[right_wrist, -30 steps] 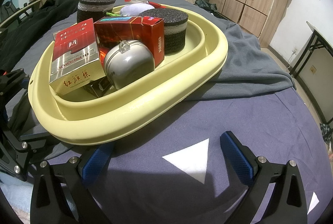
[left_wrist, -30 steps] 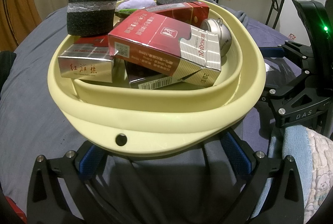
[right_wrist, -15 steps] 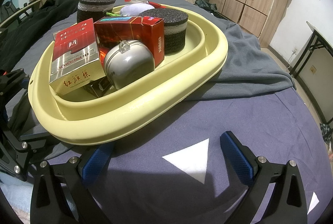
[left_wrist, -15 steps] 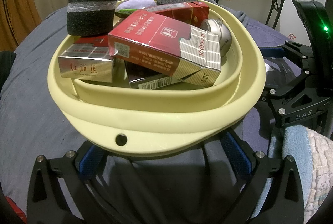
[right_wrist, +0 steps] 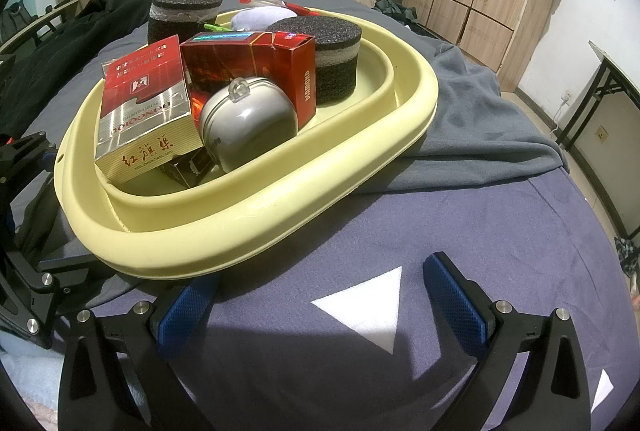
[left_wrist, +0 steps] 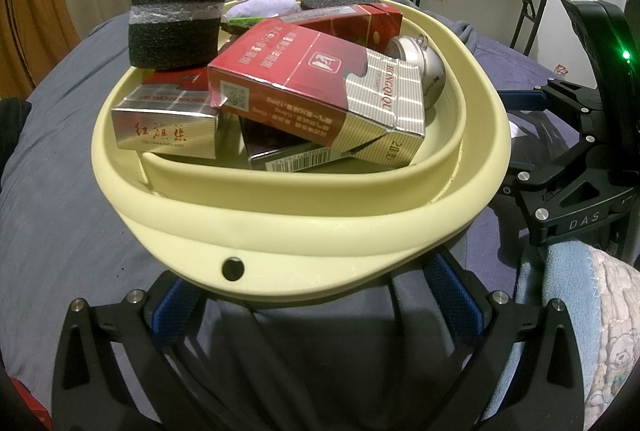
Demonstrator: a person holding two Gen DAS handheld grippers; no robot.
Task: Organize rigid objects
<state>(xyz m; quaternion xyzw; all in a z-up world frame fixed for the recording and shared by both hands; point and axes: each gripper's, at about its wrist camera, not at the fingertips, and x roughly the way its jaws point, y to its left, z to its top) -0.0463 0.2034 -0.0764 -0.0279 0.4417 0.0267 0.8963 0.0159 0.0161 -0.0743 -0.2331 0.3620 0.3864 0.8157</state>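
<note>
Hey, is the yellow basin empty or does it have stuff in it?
Loaded. The yellow basin holds cigarette boxes, a silver case and black foam rolls.

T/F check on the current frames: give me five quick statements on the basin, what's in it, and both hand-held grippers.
1. The yellow basin sits on the bed cover. True.
2. The silver round case lies outside the basin. False: it lies inside, beside the red boxes.
3. The right hand-held gripper is open and holds nothing. True.
4. The left hand-held gripper is shut on a red box. False: it is open, its fingers at the basin's near rim.
5. Two black foam rolls are in view. True.
</note>
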